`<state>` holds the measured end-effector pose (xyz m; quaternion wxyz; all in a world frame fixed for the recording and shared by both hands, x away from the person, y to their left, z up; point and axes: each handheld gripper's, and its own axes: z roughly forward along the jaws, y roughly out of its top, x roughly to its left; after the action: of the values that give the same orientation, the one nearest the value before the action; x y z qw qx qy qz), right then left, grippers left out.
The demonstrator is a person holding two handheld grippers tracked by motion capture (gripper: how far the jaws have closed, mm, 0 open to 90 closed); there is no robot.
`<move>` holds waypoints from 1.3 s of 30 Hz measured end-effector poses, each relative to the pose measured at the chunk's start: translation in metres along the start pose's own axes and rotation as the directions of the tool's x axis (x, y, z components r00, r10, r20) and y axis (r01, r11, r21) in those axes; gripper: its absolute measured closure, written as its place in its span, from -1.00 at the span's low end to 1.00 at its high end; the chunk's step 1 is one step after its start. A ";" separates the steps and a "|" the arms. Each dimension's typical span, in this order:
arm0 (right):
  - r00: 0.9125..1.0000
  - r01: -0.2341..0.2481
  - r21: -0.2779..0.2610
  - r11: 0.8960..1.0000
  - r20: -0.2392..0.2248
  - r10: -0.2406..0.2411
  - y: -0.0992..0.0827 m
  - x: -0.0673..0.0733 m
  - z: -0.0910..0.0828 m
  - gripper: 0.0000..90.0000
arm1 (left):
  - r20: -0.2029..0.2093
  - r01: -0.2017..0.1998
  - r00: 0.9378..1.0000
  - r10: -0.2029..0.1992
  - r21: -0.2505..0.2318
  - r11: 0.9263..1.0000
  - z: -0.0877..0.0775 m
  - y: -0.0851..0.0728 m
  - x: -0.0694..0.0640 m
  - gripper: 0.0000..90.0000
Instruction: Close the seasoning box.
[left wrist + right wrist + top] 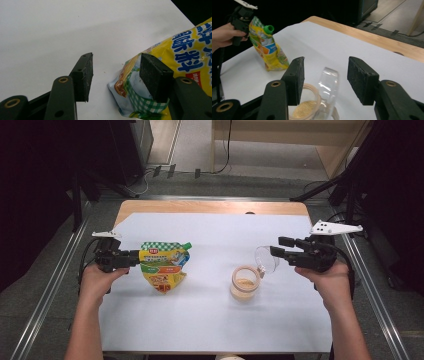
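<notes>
A yellow spouted pouch (pixel 162 267) with a green cap (pixel 187 245) is at the left of the white sheet. It looks upright in the right gripper view (pixel 268 50). My left gripper (pixel 134 257) is at its top left corner. Its jaws stand open (pixel 116 58), with the pouch corner (pixel 185 50) by one pad and the other pad apart from it. A small jar (pixel 245 285) of yellowish powder stands right of centre, its clear hinged lid (pixel 266 259) flipped up. My right gripper (pixel 276 246) is open just right of the lid (pixel 329 83), above the jar (pixel 305 110).
A white sheet (pixel 215 320) covers the wooden table (pixel 210 206), whose far edge shows bare wood. Metal rails (pixel 60 270) run along both sides, and dark stands rise at the back corners. Bare sheet lies between the pouch and the jar and in front of both.
</notes>
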<state>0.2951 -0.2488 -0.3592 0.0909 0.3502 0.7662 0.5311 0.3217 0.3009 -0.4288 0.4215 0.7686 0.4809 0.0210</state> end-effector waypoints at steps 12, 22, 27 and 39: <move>0.993 -0.058 0.020 0.998 0.102 0.056 -0.015 -0.029 -0.003 0.06 | 0.001 0.002 1.000 -0.002 0.006 1.000 0.001 -0.001 0.001 0.00; 0.984 -0.103 0.030 0.994 0.152 0.097 -0.032 -0.044 0.007 0.16 | 0.001 0.000 1.000 0.000 0.005 1.000 0.000 -0.001 0.001 0.00; 0.986 -0.089 0.044 0.995 0.143 0.082 -0.035 -0.043 0.013 0.37 | 0.001 0.000 1.000 0.000 0.007 1.000 0.000 -0.001 0.001 0.00; 0.992 -0.050 0.094 0.994 0.122 0.038 -0.039 -0.030 0.026 0.85 | 0.003 0.002 1.000 -0.002 0.001 1.000 0.002 0.000 0.002 0.00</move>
<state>0.3136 -0.2563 -0.4110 0.1080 0.4023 0.7762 0.4734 0.3237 0.3015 -0.4308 0.4219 0.7684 0.4809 0.0190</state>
